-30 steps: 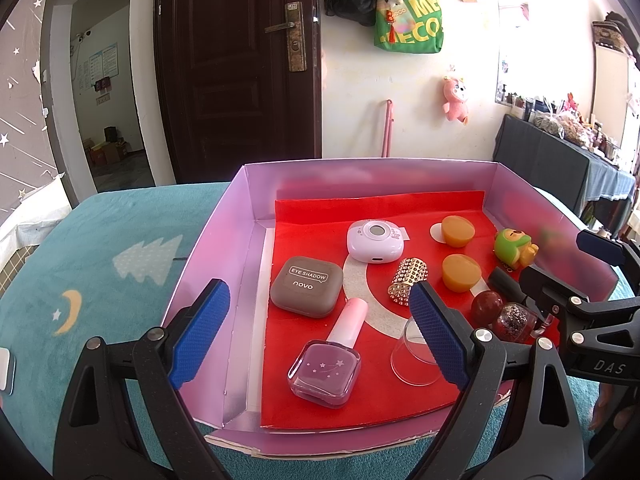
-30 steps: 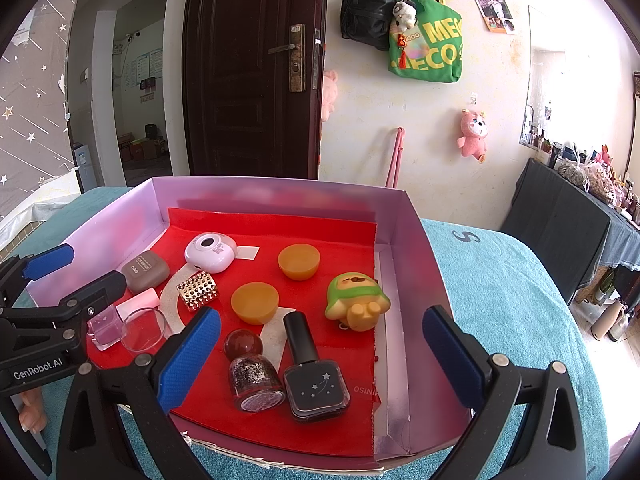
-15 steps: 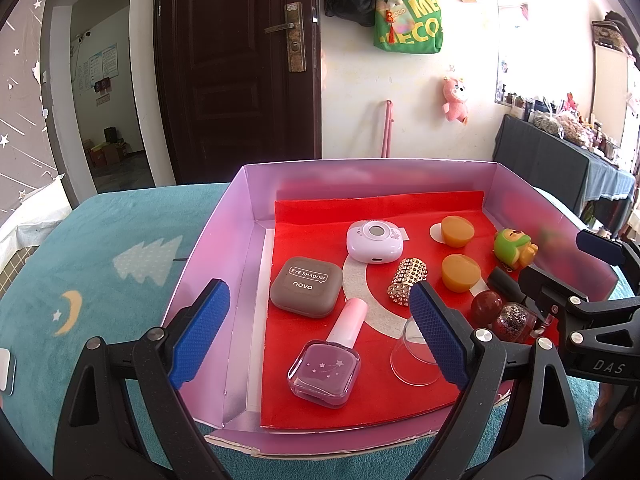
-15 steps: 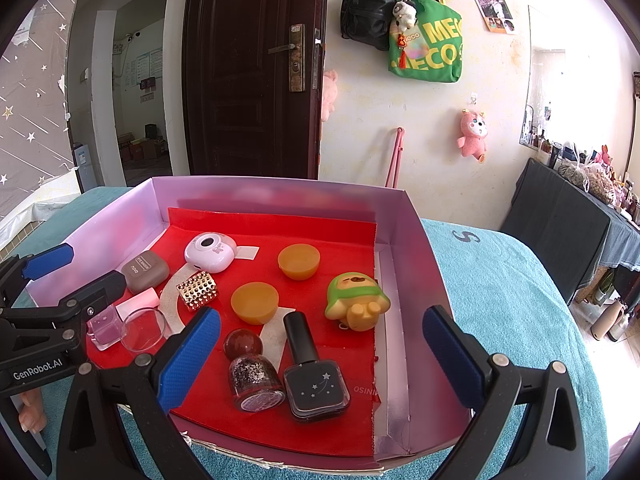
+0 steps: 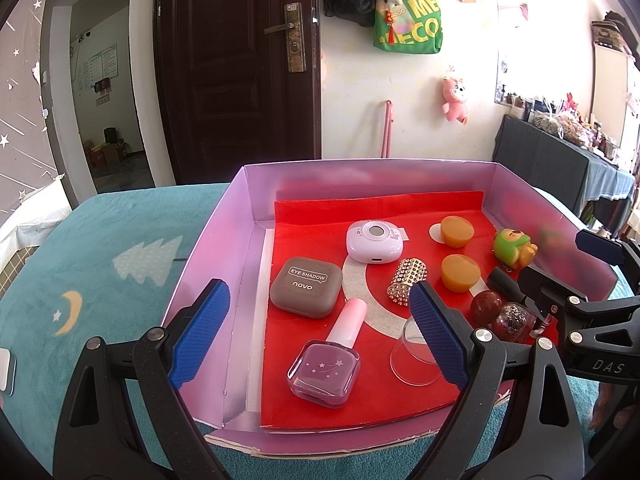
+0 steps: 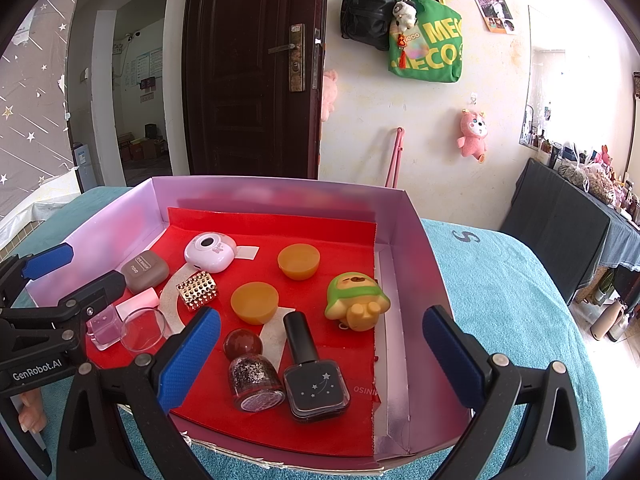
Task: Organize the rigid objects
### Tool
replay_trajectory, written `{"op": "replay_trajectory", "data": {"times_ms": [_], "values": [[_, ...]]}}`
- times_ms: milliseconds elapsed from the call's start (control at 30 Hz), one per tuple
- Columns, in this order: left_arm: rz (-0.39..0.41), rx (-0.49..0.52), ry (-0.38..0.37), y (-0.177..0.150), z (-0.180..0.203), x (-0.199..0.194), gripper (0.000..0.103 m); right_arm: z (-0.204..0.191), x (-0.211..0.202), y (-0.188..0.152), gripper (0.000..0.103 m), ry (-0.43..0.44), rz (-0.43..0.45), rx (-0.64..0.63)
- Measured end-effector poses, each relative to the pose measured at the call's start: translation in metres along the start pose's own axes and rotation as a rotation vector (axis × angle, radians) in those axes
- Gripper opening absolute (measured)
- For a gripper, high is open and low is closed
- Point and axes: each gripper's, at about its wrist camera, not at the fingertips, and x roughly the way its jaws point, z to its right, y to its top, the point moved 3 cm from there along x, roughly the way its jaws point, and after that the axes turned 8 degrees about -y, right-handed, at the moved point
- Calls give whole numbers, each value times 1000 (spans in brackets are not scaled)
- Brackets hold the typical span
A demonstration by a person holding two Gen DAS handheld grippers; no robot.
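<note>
A pink-walled box (image 5: 218, 248) lined with red holds the objects. In the left wrist view my left gripper (image 5: 316, 328) stands open at the box's near edge, above a pink nail polish bottle (image 5: 324, 368) and a brown eye shadow case (image 5: 306, 287), touching neither. A clear cup (image 5: 416, 354) lies by its right finger. In the right wrist view my right gripper (image 6: 320, 356) is open over a black polish bottle (image 6: 314, 380) and a red glitter bottle (image 6: 254, 376), gripping nothing. A green toy (image 6: 354, 300), two orange cups (image 6: 254, 302) and a studded gold roll (image 6: 198, 290) lie further in.
A white round device (image 5: 374, 242) sits near the box's back. The box (image 6: 404, 240) rests on a teal cloth (image 5: 100, 280) with tree and moon prints. A white object (image 5: 6, 368) lies at the cloth's left edge. A dark door and hanging bags are behind.
</note>
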Motion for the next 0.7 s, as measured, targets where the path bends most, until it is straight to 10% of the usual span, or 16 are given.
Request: {"op": "replay_trajectory", "data": {"times_ms": [700], "values": [[11,9,23,1,2,-6,92,0,0,0,103,-4,0,3]]}}
